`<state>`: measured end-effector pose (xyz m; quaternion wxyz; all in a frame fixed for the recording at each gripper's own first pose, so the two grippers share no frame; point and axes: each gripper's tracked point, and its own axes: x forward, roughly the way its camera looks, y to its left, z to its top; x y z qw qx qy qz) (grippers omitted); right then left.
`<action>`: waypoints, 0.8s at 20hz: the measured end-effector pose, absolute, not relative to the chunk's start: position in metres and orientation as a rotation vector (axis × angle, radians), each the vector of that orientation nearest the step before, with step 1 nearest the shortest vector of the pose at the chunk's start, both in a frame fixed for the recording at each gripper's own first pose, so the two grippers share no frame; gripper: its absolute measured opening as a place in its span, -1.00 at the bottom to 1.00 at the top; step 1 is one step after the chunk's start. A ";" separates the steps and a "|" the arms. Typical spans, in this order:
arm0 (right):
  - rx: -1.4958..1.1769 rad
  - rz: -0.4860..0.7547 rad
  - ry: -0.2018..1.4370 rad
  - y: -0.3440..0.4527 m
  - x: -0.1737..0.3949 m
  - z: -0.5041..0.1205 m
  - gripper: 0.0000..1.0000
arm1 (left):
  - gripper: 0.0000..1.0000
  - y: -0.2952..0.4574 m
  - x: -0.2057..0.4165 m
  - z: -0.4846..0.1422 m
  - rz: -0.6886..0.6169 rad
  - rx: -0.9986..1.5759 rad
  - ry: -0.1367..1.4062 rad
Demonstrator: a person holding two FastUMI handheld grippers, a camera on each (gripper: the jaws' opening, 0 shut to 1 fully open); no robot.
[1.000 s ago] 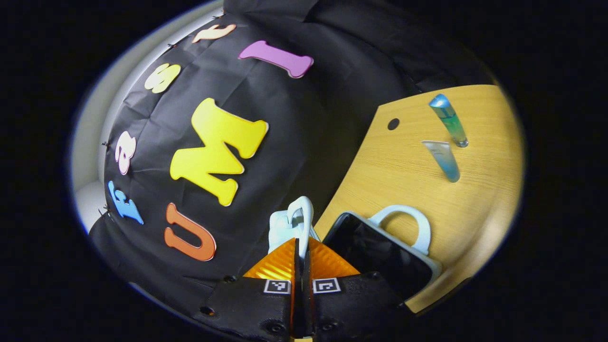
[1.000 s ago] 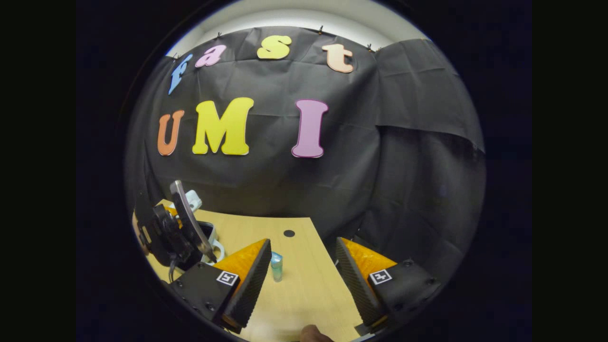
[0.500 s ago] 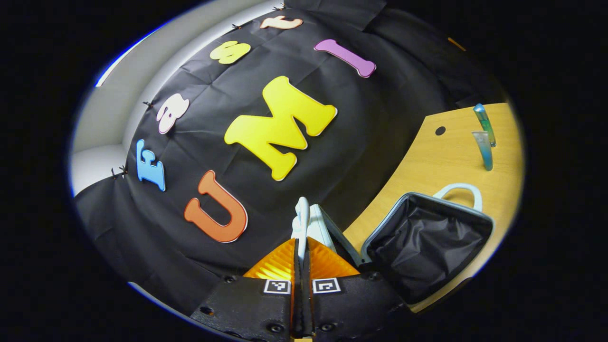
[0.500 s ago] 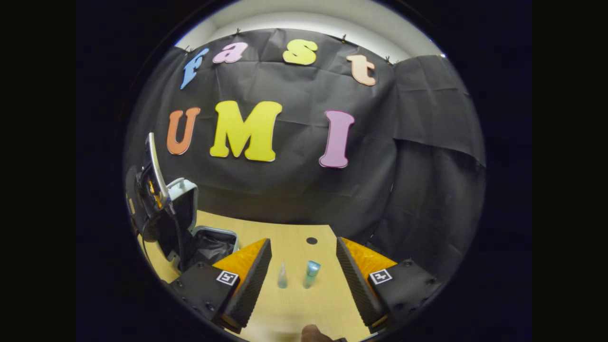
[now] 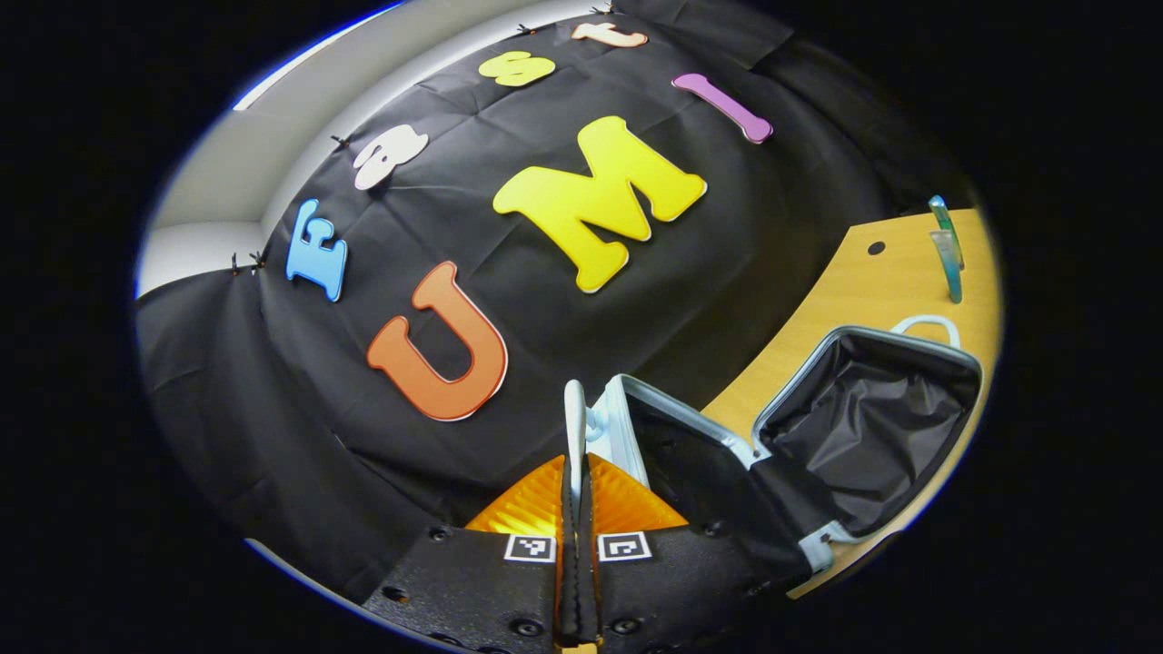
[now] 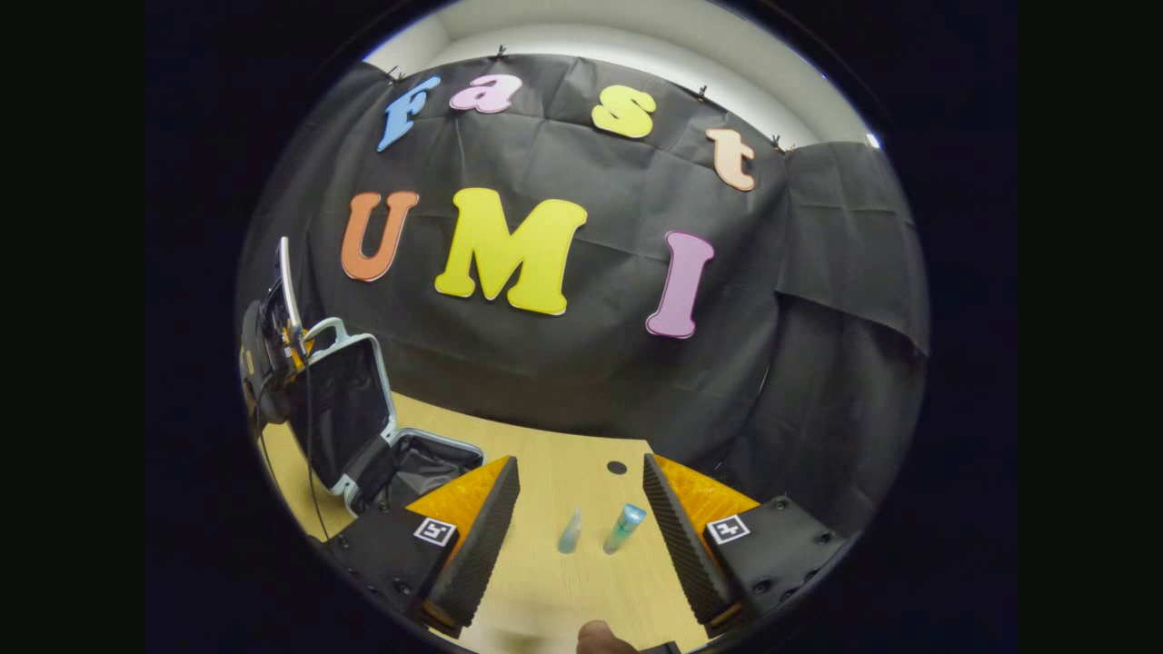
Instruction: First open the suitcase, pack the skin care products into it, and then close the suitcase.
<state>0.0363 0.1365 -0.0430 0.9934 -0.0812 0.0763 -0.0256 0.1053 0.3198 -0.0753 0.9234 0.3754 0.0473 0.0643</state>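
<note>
The small pale-blue suitcase (image 5: 872,427) lies open on the wooden table, its black lining showing. Its lid (image 5: 672,436) stands raised, and my left gripper (image 5: 574,454) is shut on the white handle (image 5: 575,413) at the lid's top edge. In the right gripper view the lid (image 6: 350,409) is upright at the left with the left gripper (image 6: 277,336) holding its handle. Two skin care products lie on the table: a blue-green bottle (image 6: 625,529) and a clear-blue tube (image 6: 570,531), both ahead between the fingers of my open right gripper (image 6: 581,495). They also appear far right as the bottle (image 5: 943,220) and the tube (image 5: 949,263).
The wooden table (image 6: 545,472) has a small dark round hole (image 6: 617,467) near its back edge. The black cloth wall stands right behind the table. A fingertip (image 6: 600,636) shows at the bottom of the right gripper view.
The left gripper has swung the suitcase lid up and back, from barely open to fully upright. The right gripper has turned so both products now sit between its fingers.
</note>
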 end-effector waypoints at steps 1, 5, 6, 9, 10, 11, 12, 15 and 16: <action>-0.171 -0.050 0.157 0.138 0.036 -0.044 0.63 | -0.94 0.333 0.107 -0.080 0.145 0.780 0.108; -0.181 -0.041 0.178 0.146 0.036 -0.051 0.62 | -0.94 0.387 0.106 -0.114 0.188 0.770 0.188; -0.183 -0.040 0.184 0.147 0.036 -0.054 0.63 | -0.94 0.402 0.106 -0.126 0.197 0.747 0.216; -0.189 -0.035 0.204 0.151 0.036 -0.061 0.63 | -0.94 0.438 0.103 -0.173 0.215 0.675 0.324; -0.196 -0.033 0.208 0.153 0.036 -0.063 0.63 | -0.94 0.447 0.102 -0.190 0.218 0.649 0.365; -0.204 -0.032 0.212 0.154 0.036 -0.064 0.63 | -0.93 0.454 0.101 -0.206 0.218 0.621 0.396; -0.211 -0.032 0.217 0.155 0.036 -0.067 0.63 | -0.92 0.459 0.100 -0.215 0.217 0.591 0.416; -0.214 -0.033 0.238 0.156 0.035 -0.073 0.62 | -0.93 0.464 0.096 -0.250 0.205 0.479 0.478; -0.215 -0.033 0.246 0.157 0.035 -0.075 0.63 | -0.93 0.467 0.094 -0.263 0.206 0.452 0.493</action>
